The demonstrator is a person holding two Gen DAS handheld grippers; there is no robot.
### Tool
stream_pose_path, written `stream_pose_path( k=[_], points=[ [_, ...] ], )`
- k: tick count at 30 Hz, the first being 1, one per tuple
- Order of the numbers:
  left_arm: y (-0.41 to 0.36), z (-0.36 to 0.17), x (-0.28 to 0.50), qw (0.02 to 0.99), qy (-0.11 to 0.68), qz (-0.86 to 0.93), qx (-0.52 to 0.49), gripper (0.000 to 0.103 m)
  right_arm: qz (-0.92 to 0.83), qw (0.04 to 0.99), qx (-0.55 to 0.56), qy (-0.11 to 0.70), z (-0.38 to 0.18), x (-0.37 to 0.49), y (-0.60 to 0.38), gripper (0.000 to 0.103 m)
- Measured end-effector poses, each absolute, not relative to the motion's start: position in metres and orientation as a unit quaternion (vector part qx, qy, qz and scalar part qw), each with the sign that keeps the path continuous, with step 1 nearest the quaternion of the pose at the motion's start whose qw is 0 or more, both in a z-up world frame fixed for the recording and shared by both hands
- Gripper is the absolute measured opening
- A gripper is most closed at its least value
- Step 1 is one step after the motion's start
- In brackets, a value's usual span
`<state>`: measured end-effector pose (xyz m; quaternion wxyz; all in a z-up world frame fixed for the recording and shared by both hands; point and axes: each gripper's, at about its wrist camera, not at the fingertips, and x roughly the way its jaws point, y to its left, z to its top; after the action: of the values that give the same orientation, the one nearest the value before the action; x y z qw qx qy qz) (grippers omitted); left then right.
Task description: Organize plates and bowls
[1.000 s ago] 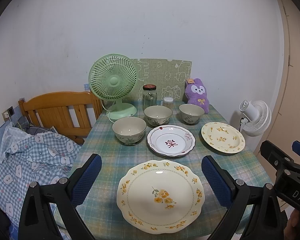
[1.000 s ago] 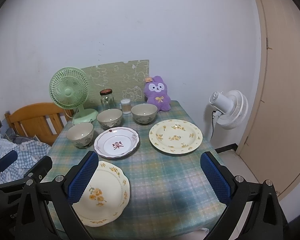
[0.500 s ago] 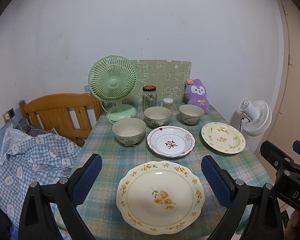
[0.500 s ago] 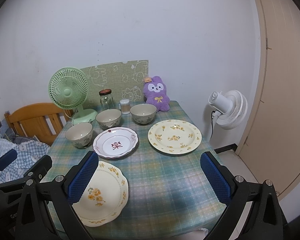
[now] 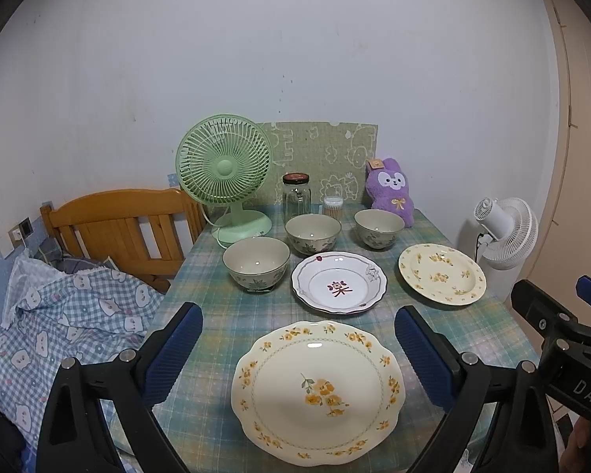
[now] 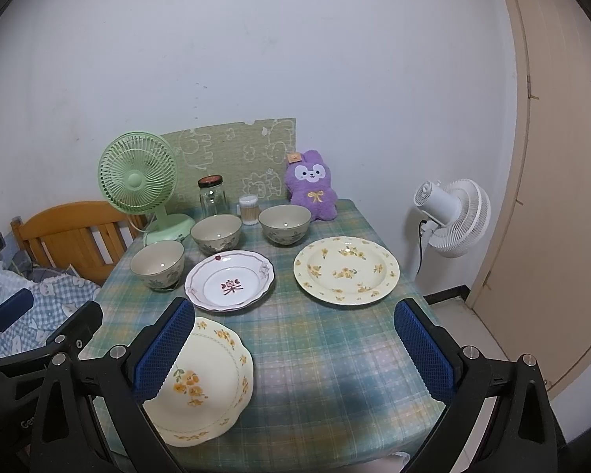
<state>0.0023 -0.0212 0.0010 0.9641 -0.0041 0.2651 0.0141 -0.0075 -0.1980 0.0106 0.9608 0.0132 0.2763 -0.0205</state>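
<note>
While both grippers hang over the near edge of the table, the widest bare stretch of checked cloth is the near right corner, running out to the table's right edge beside the white fan. The left gripper has its jaws wide apart and empty, and the scalloped yellow-flower plate lies flat right between them at the near edge. The right gripper is spread just as wide, empty too, framing bare cloth with that same plate under its left finger. Further back sit the white plate with the red mark, and to its right the round yellow plate, near the right edge. Behind them three bowls line up, with the green fan, jar and purple plush crowding the far side.
</note>
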Motion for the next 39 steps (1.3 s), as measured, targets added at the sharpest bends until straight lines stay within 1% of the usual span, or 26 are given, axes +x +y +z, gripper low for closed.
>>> stream_pose_path(
  k=[16, 23, 26, 28, 31, 36, 39],
  points=[
    [-0.027, -0.003, 0.004, 0.963, 0.268, 0.019, -0.001, 0.097, -0.015, 0.960, 0.012, 0.280, 0.009, -0.003, -0.195, 0.100],
    [-0.022, -0.014, 0.019, 0.956, 0.291, 0.025, -0.003, 0.091, -0.002, 0.955, 0.007, 0.296, 0.003, 0.021, -0.186, 0.100],
    [-0.017, -0.019, 0.028, 0.954, 0.300, 0.025, -0.001, 0.090, 0.002, 0.952, 0.003, 0.306, -0.001, 0.033, -0.178, 0.100],
    [-0.013, -0.024, 0.036, 0.951, 0.308, 0.021, -0.003, 0.087, 0.007, 0.949, 0.000, 0.316, -0.006, 0.043, -0.170, 0.096],
    [-0.007, -0.029, 0.045, 0.948, 0.318, 0.015, -0.006, 0.085, 0.012, 0.945, 0.000, 0.327, -0.011, 0.055, -0.161, 0.095],
    [0.000, -0.051, 0.068, 0.936, 0.351, 0.014, 0.000, 0.081, 0.010, 0.932, 0.006, 0.361, -0.034, 0.077, -0.148, 0.095],
    [0.007, -0.071, 0.079, 0.927, 0.374, 0.017, -0.004, 0.080, 0.008, 0.924, 0.007, 0.383, -0.054, 0.089, -0.141, 0.092]
  ],
)
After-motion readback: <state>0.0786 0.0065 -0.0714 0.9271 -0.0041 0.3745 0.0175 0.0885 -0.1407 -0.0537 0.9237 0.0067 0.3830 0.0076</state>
